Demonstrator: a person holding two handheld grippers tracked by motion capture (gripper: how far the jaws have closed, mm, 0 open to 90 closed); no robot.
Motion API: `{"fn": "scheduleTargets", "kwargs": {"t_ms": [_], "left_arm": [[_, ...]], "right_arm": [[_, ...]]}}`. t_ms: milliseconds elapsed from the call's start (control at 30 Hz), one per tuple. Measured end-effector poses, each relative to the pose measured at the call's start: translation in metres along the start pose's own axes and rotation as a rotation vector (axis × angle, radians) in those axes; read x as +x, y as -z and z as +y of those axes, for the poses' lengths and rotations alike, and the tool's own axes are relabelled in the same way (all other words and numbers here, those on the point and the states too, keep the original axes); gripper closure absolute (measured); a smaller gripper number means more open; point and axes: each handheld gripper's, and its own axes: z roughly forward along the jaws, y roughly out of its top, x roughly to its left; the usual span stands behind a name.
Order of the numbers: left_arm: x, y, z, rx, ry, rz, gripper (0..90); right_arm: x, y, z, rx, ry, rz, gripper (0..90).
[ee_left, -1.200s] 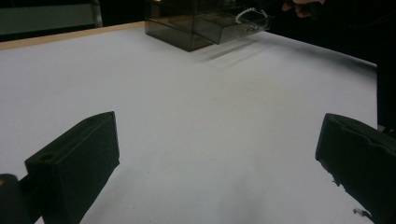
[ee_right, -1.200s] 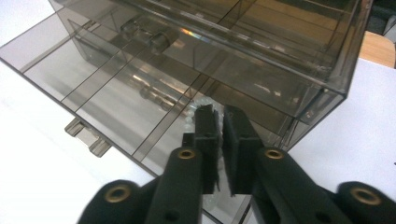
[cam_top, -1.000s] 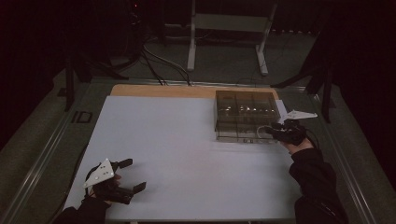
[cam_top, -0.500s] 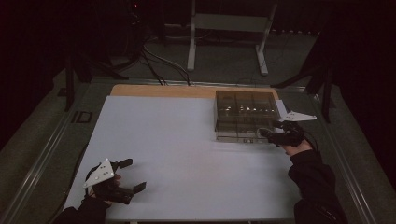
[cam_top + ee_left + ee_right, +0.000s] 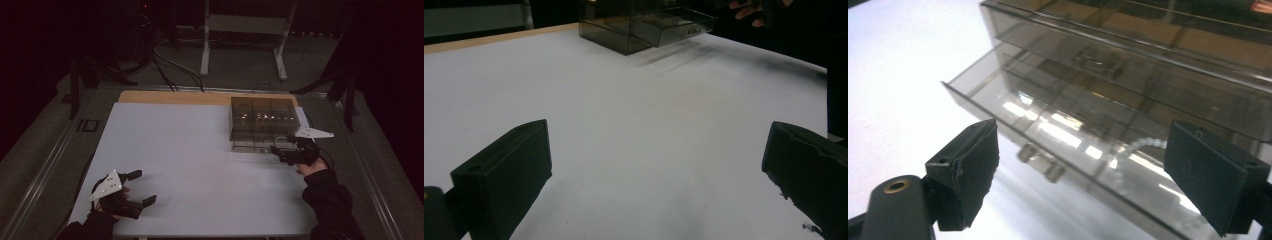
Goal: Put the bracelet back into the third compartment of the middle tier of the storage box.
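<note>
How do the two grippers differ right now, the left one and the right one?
The left gripper sits at the near left of the white table, far from the smoky clear drawer box; the right gripper is right in front of that box. The left gripper faces bare table; the right gripper faces the pulled-out bottom drawer and its handle, its jaws having just opened. Both stand open and hold nothing.

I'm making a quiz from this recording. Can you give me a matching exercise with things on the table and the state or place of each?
Things:
1. bottom drawer
2. left tool
3. right tool
4. drawer box

States or places:
A. open, near front left corner of the white mat
B. pulled partly out
C. smoky clear plastic, at the mat's far right
D. open, just in front of the drawer handle

Pairs: 1-B, 2-A, 3-D, 4-C
</note>
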Motion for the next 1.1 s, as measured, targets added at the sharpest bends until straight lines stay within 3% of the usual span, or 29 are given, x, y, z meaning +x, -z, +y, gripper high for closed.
{"fn": "scheduleTargets", "kwargs": {"t_ms": [200,433,833,933,1100], "left_arm": [[0.0,0.0,0.0,0.0,0.001,-0.001,1.1],[0.0,0.0,0.0,0.0,0.0,-0.002,1.1],[0.0,0.0,0.0,-0.002,0.003,-0.003,1.1],[0.0,0.0,0.0,-0.002,0.002,-0.005,1.1],[0.0,0.001,0.0,0.0,0.003,-0.004,1.1]], "right_arm": [[0.011,0.001,-0.008,-0.004,-0.016,-0.005,14.5],[0.014,0.006,-0.019,-0.006,-0.056,-0.001,14.7],[0.026,0.006,-0.027,0.007,-0.053,-0.043,14.8],[0.035,0.003,-0.033,0.02,-0.037,-0.089,14.8],[0.038,0.0,-0.039,0.021,-0.059,-0.109,14.8]]}}
